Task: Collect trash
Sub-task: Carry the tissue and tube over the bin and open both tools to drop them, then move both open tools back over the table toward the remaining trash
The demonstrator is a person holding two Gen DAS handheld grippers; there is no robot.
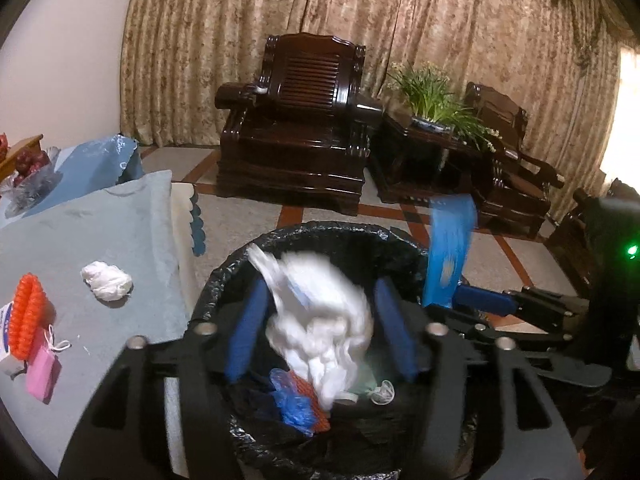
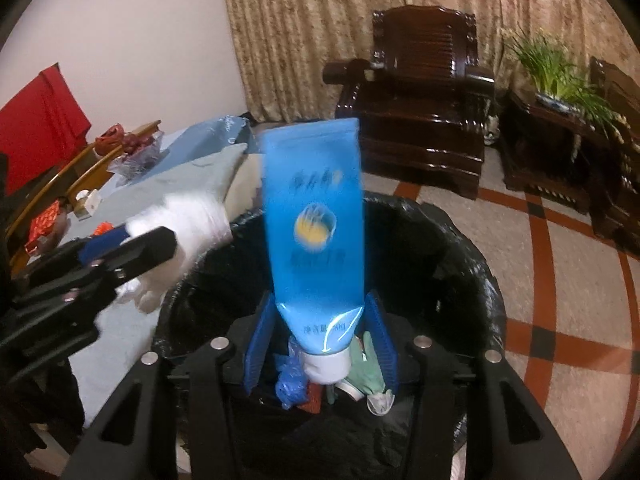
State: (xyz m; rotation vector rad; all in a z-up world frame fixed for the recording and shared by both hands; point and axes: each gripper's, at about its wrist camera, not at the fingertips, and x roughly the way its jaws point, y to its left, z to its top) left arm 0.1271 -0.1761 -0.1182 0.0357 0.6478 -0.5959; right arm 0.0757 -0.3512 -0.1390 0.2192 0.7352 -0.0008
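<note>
Now both loads held over black-lined round trash bin [image 1: 224,280] for drop: crumpled white plastic bag [image 1: 320,320] between spread left tool [image 1: 320,336] fingers, grip uncertain; blue squeeze tube [image 2: 316,216] clamped in right tool [image 2: 320,344].

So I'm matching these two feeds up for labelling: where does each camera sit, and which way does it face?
Left wrist: on the left gripper, looking down its blue fingers into the black-lined bin; blurred white tissue wad between them, right gripper at right.
Right wrist: on the right gripper, over the same bin, blue tube between its fingers; left gripper at left.
Shared: bin, tube, wad, armchair.
</note>
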